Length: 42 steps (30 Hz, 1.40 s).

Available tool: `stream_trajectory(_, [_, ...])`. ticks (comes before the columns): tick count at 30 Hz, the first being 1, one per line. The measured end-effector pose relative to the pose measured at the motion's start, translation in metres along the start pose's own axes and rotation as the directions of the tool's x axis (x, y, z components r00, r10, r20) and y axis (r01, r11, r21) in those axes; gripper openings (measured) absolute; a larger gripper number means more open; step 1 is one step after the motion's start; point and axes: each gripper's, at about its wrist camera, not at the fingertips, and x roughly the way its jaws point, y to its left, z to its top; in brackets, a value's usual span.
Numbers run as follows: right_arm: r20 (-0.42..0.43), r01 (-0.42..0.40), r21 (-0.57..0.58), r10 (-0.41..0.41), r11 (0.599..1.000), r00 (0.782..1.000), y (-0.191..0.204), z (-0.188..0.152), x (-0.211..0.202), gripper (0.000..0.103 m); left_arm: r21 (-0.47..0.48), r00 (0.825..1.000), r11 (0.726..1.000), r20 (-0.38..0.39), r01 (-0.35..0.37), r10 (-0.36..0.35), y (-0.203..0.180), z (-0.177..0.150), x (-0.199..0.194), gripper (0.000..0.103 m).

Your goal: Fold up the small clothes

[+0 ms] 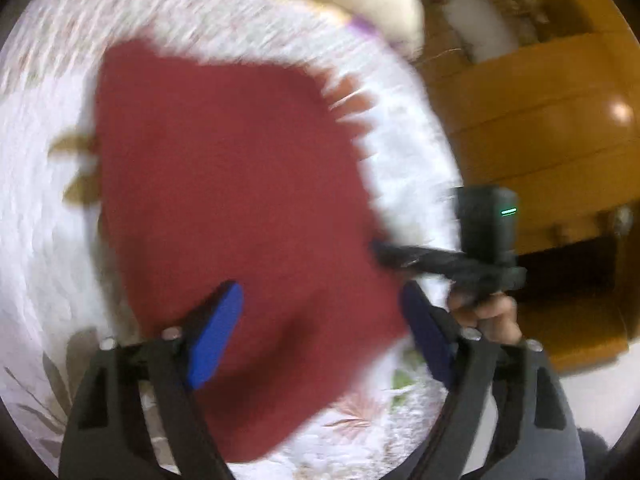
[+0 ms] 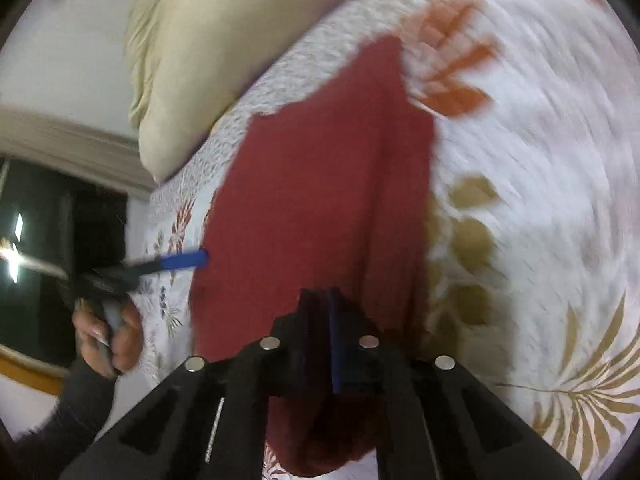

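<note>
Bed with white leaf-print bedspread (image 1: 36,200) and cream pillow (image 2: 208,52). Maroon garment (image 1: 240,200) spread ahead of both claws. Left claw (image 1: 320,328) spread, hovering above the near hem. Right claw (image 2: 320,304) pressed together on a garment edge; a shallow pinch could slip and skew the fold.
</note>
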Motion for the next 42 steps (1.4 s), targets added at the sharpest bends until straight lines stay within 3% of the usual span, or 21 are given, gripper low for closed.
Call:
stream_trajectory(1, [0.021, 0.023, 0.023, -0.023, 0.999, 1.0, -0.002, -0.001, -0.007, 0.0, -0.017, 1.0, 1.0, 0.005, -0.008, 0.008, 0.005, -0.001, 0.002, 0.074])
stream_trajectory(3, [0.071, 0.081, 0.006, -0.081, 0.997, 0.994, 0.01, -0.008, -0.025, 0.008, -0.046, 0.999, 0.999, 0.048, 0.019, -0.017, 0.002, 0.0, -0.01, 0.079])
stream_trajectory(4, [0.078, 0.039, -0.007, -0.038, 0.999, 0.996, 0.019, -0.012, -0.032, 0.008, -0.048, 0.995, 0.997, 0.08, 0.06, -0.056, -0.002, -0.004, -0.022, 0.088])
stream_trajectory(7, [0.068, -0.016, -0.083, 0.022, 0.996, 0.997, 0.048, -0.028, -0.034, 0.017, -0.025, 0.986, 0.994, 0.13, 0.105, -0.1, -0.013, -0.021, -0.039, 0.09])
stream_trajectory(9, [0.053, -0.012, -0.103, 0.017, 0.995, 0.998, 0.048, -0.033, -0.028, 0.02, -0.051, 0.989, 0.996, 0.13, 0.079, -0.072, -0.007, -0.036, -0.041, 0.091])
stream_trajectory(12, [0.0, 0.124, -0.036, -0.124, 0.992, 0.992, 0.027, -0.035, 0.007, 0.032, -0.143, 0.988, 0.988, 0.147, 0.067, -0.046, 0.014, -0.056, -0.045, 0.09])
stream_trajectory(14, [0.034, 0.045, 0.001, -0.045, 0.999, 0.998, 0.023, -0.037, -0.003, 0.036, -0.176, 0.987, 0.982, 0.156, 0.072, -0.045, 0.024, -0.07, -0.053, 0.091])
stream_trajectory(15, [0.063, 0.008, 0.008, -0.008, 1.0, 0.998, 0.025, -0.036, -0.013, 0.049, -0.179, 0.986, 0.982, 0.162, 0.061, -0.031, 0.03, -0.077, -0.06, 0.092])
stream_trajectory(16, [0.103, -0.032, 0.016, 0.03, 0.999, 0.994, 0.026, -0.039, -0.027, 0.071, -0.183, 0.986, 0.982, 0.163, 0.05, -0.02, 0.034, -0.081, -0.063, 0.095])
stream_trajectory(18, [0.149, -0.058, 0.06, 0.049, 0.996, 0.988, 0.02, -0.037, -0.043, 0.081, -0.208, 0.989, 0.977, 0.15, 0.04, -0.009, 0.045, -0.089, -0.064, 0.095])
stream_trajectory(20, [0.139, -0.098, 0.11, 0.082, 0.989, 0.987, 0.006, -0.036, -0.049, 0.081, -0.236, 0.991, 0.971, 0.136, 0.046, -0.014, 0.054, -0.092, -0.057, 0.095])
stream_trajectory(23, [0.105, -0.123, 0.155, 0.107, 0.98, 0.989, -0.012, -0.033, -0.051, 0.083, -0.248, 0.986, 0.961, 0.135, 0.127, -0.096, 0.057, -0.088, -0.043, 0.095])
stream_trajectory(27, [0.081, -0.177, 0.208, 0.164, 0.962, 0.983, -0.026, -0.008, -0.043, 0.084, -0.259, 0.983, 0.954, 0.138, 0.152, -0.119, 0.065, -0.085, -0.025, 0.095])
stream_trajectory(32, [0.047, -0.135, 0.213, 0.128, 0.968, 0.991, -0.035, 0.042, -0.011, 0.084, -0.233, 0.965, 0.942, 0.163, 0.242, -0.208, 0.067, -0.075, -0.008, 0.095])
stream_trajectory(36, [0.02, -0.1, 0.2, 0.098, 0.975, 0.995, -0.039, 0.073, 0.014, 0.085, -0.193, 0.957, 0.939, 0.118, 0.286, -0.267, 0.063, -0.065, 0.014, 0.095])
stream_trajectory(42, [-0.028, -0.105, 0.167, 0.111, 0.98, 0.993, -0.034, 0.103, 0.049, 0.087, -0.198, 0.923, 0.903, 0.131, 0.381, -0.361, 0.07, -0.065, 0.024, 0.096])
